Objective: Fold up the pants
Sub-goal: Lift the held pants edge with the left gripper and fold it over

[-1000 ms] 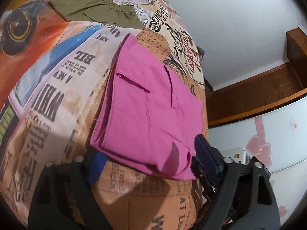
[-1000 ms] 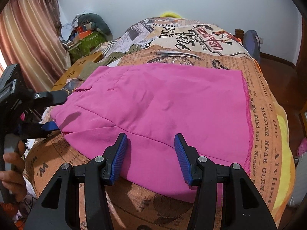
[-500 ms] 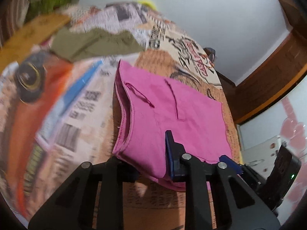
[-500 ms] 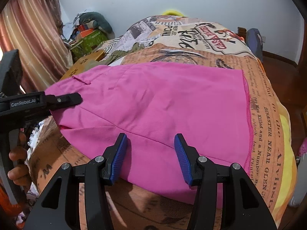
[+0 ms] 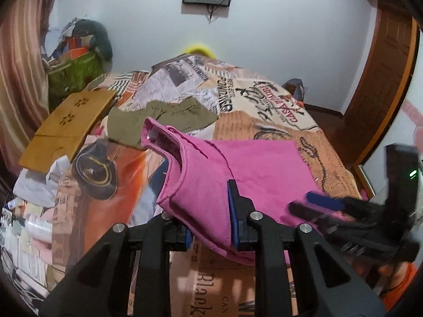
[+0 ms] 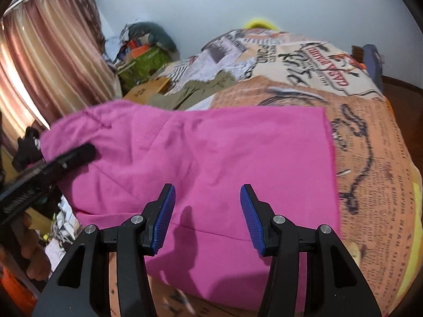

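the pink pants (image 6: 238,158) lie on the newspaper-print bedspread (image 6: 375,185), already doubled into a flat rectangle that spreads ahead of both tools. the left gripper (image 5: 208,216) is clamped narrow on the waistband corner, which is raised off the bed so the cloth sags between its jaws. the right gripper (image 6: 207,218) hovers with its jaws about half apart over the near edge, nothing pinched between them. judging from this, the lengthwise fold is done and a crosswise fold is only starting. beyond the left tool's tips lies an olive garment (image 5: 164,117), with a wooden board (image 5: 71,124) to its left.
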`<state>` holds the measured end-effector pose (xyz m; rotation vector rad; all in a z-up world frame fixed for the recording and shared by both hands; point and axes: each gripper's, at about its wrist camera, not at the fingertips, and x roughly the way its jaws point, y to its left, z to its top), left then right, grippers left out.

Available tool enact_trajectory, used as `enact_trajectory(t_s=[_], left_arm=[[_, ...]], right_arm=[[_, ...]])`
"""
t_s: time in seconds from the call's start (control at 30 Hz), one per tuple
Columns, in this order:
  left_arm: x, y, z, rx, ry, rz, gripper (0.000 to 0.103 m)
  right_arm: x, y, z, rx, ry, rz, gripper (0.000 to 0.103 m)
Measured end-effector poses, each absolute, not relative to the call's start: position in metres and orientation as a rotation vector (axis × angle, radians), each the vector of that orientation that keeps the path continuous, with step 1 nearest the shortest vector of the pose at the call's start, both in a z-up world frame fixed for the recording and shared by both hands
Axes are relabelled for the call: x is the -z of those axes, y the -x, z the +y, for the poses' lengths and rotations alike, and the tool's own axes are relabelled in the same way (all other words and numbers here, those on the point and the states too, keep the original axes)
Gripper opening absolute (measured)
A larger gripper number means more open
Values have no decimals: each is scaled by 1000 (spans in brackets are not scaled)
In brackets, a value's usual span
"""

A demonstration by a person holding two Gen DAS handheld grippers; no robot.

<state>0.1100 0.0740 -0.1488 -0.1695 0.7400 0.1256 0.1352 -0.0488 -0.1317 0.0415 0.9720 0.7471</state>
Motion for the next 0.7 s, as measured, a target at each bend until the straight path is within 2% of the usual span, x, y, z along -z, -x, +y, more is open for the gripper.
enact_trajectory(t_s=[0.3,0.57,0.7], left_arm=[[131,-119,45,-50,90,683,20],[123,-130,22,-20,6,693,20],[120,-134,11,17,10,698,20]], right_arm=[[142,-129,-42,-846,-44,1039,47],[124,-118,-94,-660,-5,932,47],[141,-111,-101,-651,33,976,47]])
